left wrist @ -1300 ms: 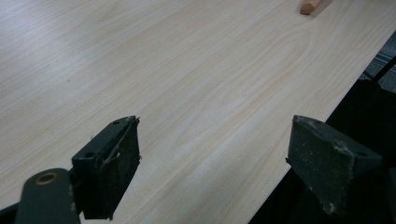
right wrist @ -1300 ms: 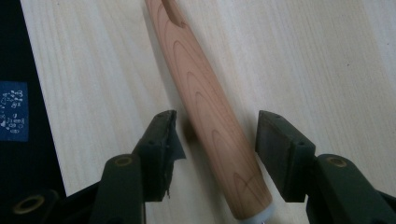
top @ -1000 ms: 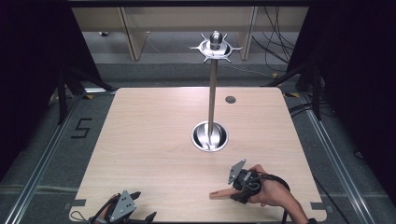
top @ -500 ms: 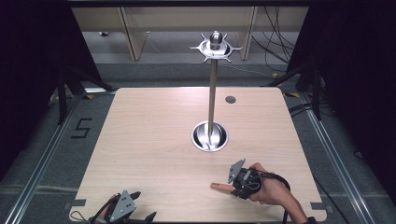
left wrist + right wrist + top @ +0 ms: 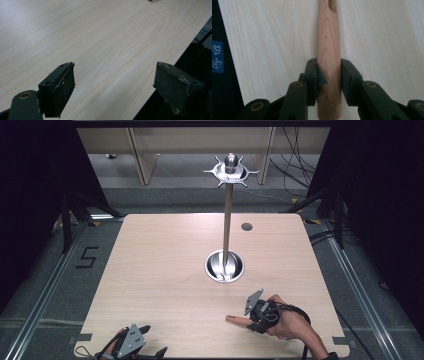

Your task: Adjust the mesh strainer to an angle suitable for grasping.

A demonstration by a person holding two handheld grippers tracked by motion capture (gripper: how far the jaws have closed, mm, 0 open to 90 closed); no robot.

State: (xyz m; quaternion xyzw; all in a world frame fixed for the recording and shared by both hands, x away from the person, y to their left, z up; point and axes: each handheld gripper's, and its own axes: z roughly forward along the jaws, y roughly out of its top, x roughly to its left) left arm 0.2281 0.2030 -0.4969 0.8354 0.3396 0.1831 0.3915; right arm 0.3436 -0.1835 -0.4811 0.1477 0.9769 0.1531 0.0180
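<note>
Where the high view looks down on the table (image 5: 165, 265), the right claw (image 5: 252, 319) is seen near the right front edge, pinching a wooden handle (image 5: 237, 319) that points left, low over the surface. A metal stand (image 5: 227, 220) rises from a round base (image 5: 224, 266) at the table's middle. The left claw (image 5: 132, 342) is held at the near left edge. Through the left gripper view, the jaws are shown spread wide over bare table (image 5: 100, 37). Through the right gripper view, the wooden handle (image 5: 329, 50) is clamped between both pads, a hole visible near its far end
</note>
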